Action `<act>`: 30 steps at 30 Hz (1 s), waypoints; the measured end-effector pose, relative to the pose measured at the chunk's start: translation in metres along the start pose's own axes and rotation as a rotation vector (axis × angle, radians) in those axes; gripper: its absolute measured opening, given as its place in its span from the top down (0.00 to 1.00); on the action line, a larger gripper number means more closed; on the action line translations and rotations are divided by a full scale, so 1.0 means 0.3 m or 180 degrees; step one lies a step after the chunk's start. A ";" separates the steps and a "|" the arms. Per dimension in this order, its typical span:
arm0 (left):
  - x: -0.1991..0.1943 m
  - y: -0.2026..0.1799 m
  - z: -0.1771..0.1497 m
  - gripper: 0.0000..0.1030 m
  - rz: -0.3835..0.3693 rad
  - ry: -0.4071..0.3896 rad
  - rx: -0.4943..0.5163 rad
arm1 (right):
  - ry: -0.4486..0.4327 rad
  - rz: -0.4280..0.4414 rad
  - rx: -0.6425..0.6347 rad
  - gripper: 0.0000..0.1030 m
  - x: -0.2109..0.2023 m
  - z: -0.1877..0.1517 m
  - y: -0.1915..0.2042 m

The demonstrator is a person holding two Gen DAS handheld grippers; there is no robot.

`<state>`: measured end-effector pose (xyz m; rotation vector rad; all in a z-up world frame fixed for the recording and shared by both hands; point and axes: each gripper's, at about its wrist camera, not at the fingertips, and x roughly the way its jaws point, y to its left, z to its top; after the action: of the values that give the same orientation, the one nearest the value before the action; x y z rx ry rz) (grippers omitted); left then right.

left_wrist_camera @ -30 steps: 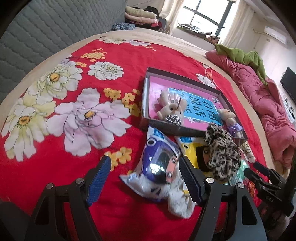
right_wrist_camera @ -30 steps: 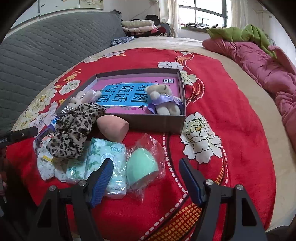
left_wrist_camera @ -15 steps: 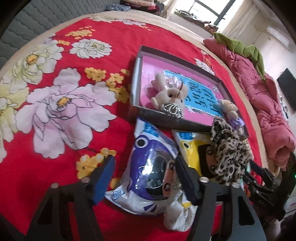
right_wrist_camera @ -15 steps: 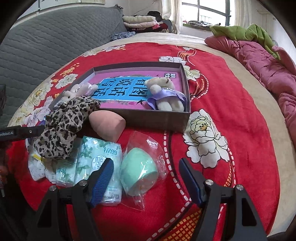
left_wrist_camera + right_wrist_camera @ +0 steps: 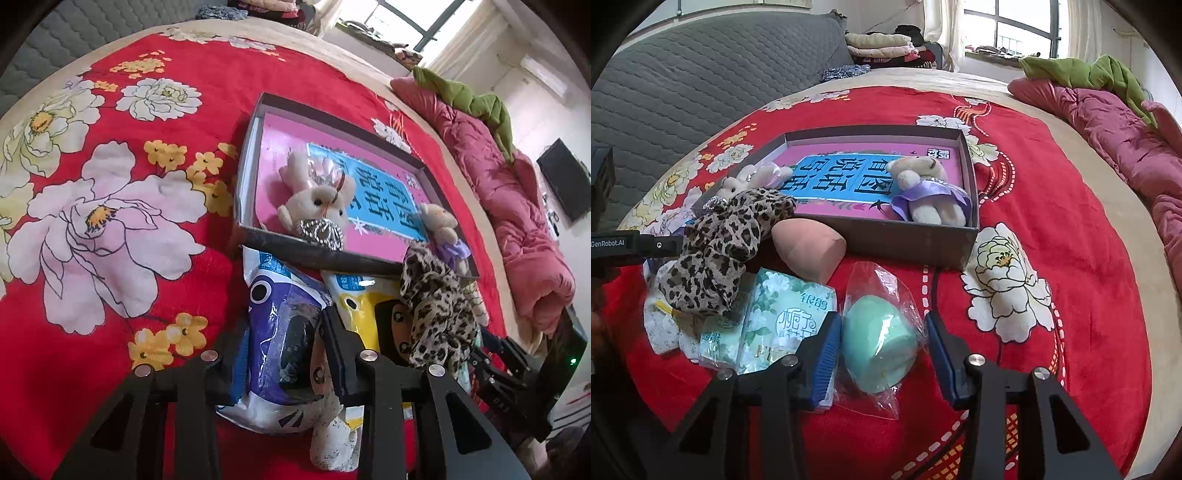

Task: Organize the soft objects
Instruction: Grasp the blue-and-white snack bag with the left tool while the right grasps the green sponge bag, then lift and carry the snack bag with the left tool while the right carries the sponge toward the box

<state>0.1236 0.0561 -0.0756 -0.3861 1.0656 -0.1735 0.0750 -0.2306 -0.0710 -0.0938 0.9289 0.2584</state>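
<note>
Blue pack [image 5: 280,332]: purple-blue plastic pack w/ cartoon eyes, flat on the red bedspread [image 5: 110,350] just below the box's near wall. It sits between my left claw [image 5: 284,358] pads; jaws closing, both pads look to be on its sides now, plastic bunching.
Green sponge [image 5: 877,354]: mint egg-shaped sponge in a clear bag, on the spread near the box's front right corner. My right claw [image 5: 882,354] straddles it; jaws closing, left pad touching the bag, right pad looks just shy of it, so not a firm grip yet.
Why this hold: I judge both are picked side-on because they're squashy and low; a squeeze across the middle is the easiest bite.
Box [image 5: 971,192]: open shallow tray, pink-blue printed sheet on its floor. 2 plush toys already in: rabbit [image 5: 317,203] at 1 end, bear in purple dress [image 5: 931,188] at the other. Middle is free, likely the drop spot.
Still outside: leopard scrunchie [image 5: 727,243] draped against the box wall, pink sponge [image 5: 809,251] beside it, green tissue packs [image 5: 786,317], yellow pack [image 5: 365,306].
Left view only: blue & yellow packs; pink sponge and tissue packs hidden.
Right view only: green sponge, tissue packs, pink sponge; blue pack mostly hidden behind the scrunchie.
</note>
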 end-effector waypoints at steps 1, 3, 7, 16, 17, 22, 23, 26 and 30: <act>-0.004 0.003 0.003 0.65 -0.0017 -0.0016 -0.0020 | 0.0023 0.0033 0.0026 0.54 0.003 0.000 -0.006; -0.014 0.015 0.010 0.65 -0.0069 -0.0038 -0.0080 | 0.0032 0.0058 0.0064 0.54 0.005 0.000 -0.013; -0.034 0.054 0.016 0.65 -0.0130 -0.0090 -0.0244 | 0.0031 0.0047 -0.0002 0.55 0.007 0.001 -0.004; -0.090 0.046 0.006 0.65 0.0093 -0.0272 -0.0111 | -0.0009 0.0055 0.0022 0.58 -0.006 0.008 -0.013; -0.106 0.037 0.002 0.65 0.0116 -0.0327 -0.0083 | -0.0032 0.0058 0.0026 0.58 -0.013 0.011 -0.015; -0.161 0.010 -0.025 0.65 0.0223 -0.0475 0.0008 | -0.0151 0.0045 0.0064 0.58 -0.049 0.024 -0.025; -0.172 0.005 -0.032 0.65 0.0243 -0.0500 0.0021 | -0.0186 0.0045 0.0074 0.58 -0.059 0.028 -0.027; -0.205 -0.009 -0.046 0.65 0.0279 -0.0586 0.0060 | -0.0294 0.0046 0.0067 0.58 -0.091 0.038 -0.031; -0.240 -0.027 -0.063 0.65 0.0288 -0.0680 0.0066 | -0.0393 0.0057 0.0035 0.58 -0.121 0.044 -0.031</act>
<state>0.0731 0.0678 -0.0217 -0.3292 0.8680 -0.0609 0.0670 -0.2436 -0.0342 -0.0587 0.8088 0.2725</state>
